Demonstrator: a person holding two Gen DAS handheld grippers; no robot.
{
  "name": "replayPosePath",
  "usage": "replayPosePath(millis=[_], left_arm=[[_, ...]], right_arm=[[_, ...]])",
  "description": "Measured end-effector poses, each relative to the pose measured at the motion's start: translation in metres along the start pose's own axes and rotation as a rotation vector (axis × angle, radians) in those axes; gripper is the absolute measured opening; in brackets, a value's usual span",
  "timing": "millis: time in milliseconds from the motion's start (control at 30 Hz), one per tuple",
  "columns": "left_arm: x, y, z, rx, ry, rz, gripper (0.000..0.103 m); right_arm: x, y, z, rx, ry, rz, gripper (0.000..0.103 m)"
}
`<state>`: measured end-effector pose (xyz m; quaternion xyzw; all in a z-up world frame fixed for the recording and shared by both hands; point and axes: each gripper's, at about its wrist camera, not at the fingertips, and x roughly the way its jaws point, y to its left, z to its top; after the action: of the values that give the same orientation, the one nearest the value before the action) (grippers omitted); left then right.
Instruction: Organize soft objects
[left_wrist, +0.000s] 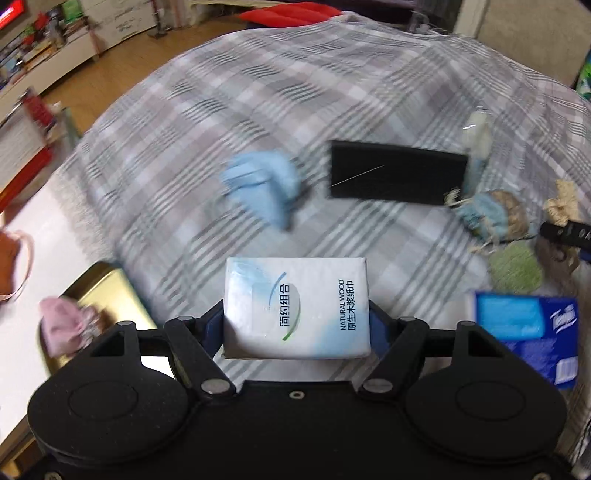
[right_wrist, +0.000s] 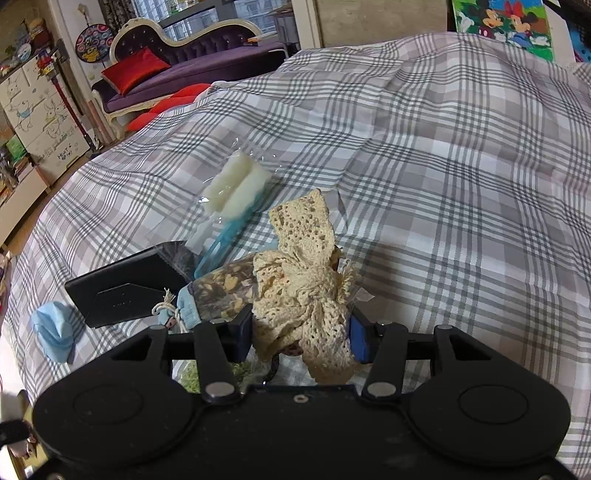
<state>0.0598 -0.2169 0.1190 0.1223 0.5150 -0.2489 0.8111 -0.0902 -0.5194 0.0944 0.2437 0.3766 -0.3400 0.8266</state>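
Two grippers work over a bed spread with a grey plaid sheet (right_wrist: 461, 177). The left gripper (left_wrist: 296, 325) has its jaws pressed on the sides of a white tissue pack (left_wrist: 297, 308), held clear above the sheet with its printed face up. The right gripper (right_wrist: 301, 334) is nearly closed on a cream lace bundle (right_wrist: 303, 291), the blue pads squeezing it from both sides; a lace tail stands up above the knot.

Beyond the tissue pack a crumpled blue glove (left_wrist: 260, 186) lies on the sheet, well apart from a flat black box (left_wrist: 397, 173) to its right. Just beside the box's far end sits a white sponge brush (right_wrist: 236, 184) in clear wrap with a blue handle. Near the box's right corner lies a sachet (right_wrist: 218, 291) of dried petals with a blue cuff and string, touching the lace bundle in the right view. A green pad (left_wrist: 515, 271) and a blue tissue pack (left_wrist: 528, 332) sit at the right edge of the left view. At lower left a gold tin (left_wrist: 107, 288) rests on a white surface, with a pink cloth (left_wrist: 61, 328) on it. The left view is blurred.
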Motion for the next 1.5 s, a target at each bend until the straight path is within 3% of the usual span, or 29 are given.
replayPosePath(millis=[433, 600, 900, 1267, 1500], left_arm=[[-0.019, 0.150, -0.081, -0.279, 0.042, 0.158, 0.069], [-0.019, 0.189, -0.101, -0.335, 0.040, 0.216, 0.069], [-0.003, 0.225, -0.125, -0.397, 0.044, 0.215, 0.069], [0.010, 0.234, -0.125, -0.410, -0.035, 0.210, 0.069], [0.024, 0.241, -0.123, -0.424, -0.050, 0.201, 0.069]], right_arm=[[-0.012, 0.026, -0.007, -0.064, -0.042, 0.019, 0.050], [-0.020, 0.046, -0.012, -0.110, -0.061, 0.032, 0.050], [-0.040, 0.085, -0.031, -0.163, -0.099, 0.066, 0.050], [-0.106, 0.162, -0.058, -0.258, -0.123, 0.211, 0.050], [-0.135, 0.231, -0.098, -0.385, -0.047, 0.337, 0.050]])
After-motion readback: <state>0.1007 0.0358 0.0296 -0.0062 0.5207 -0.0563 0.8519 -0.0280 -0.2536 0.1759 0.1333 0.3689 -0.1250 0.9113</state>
